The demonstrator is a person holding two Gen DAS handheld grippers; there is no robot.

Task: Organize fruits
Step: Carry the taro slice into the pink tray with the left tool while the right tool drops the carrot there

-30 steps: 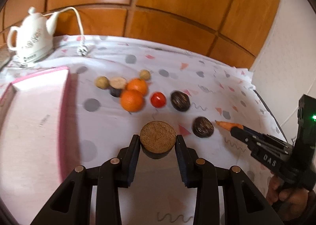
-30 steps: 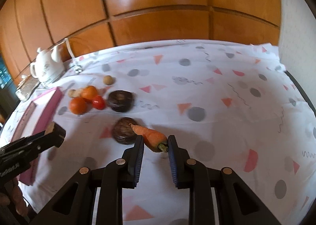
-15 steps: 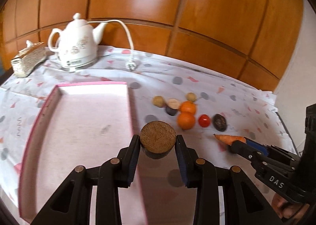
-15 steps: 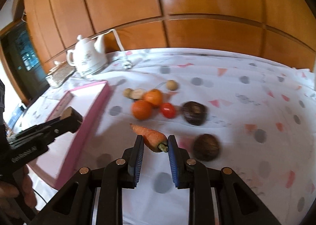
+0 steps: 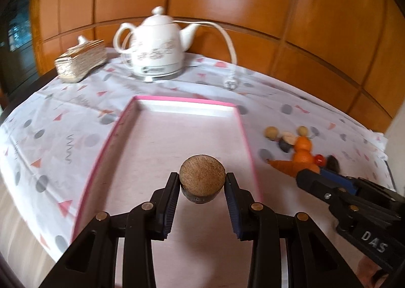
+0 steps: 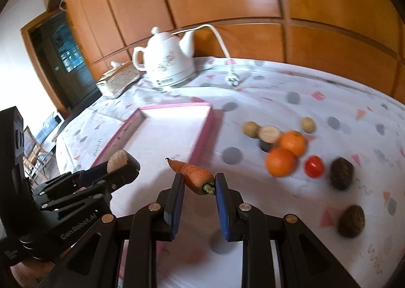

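Note:
My left gripper [image 5: 202, 181] is shut on a brown half fruit [image 5: 202, 176] with a flat cut face, held above the pink tray [image 5: 119, 123]. My right gripper [image 6: 197, 184] is shut on a carrot [image 6: 195, 174], hanging near the pink tray's [image 6: 202, 136] right rim. In the left wrist view the carrot [image 5: 286, 165] and right gripper [image 5: 303, 176] show at the right. In the right wrist view the left gripper [image 6: 124, 164] with the brown half fruit [image 6: 116, 157] is at the left. On the cloth lie two oranges [image 6: 281, 161], a tomato [image 6: 314, 166] and two dark fruits [image 6: 341, 172].
A white kettle [image 5: 157, 47] with cord and plug [image 5: 230, 83] stands behind the tray, a woven box [image 5: 81, 60] to its left. Small pale balls [image 6: 250, 128] and a cut dark fruit [image 6: 268, 136] lie near the oranges. Wood panelling backs the table.
Both grippers have swung left from the fruit pile toward the tray, each still holding its item. The tray now fills the middle of the left wrist view.

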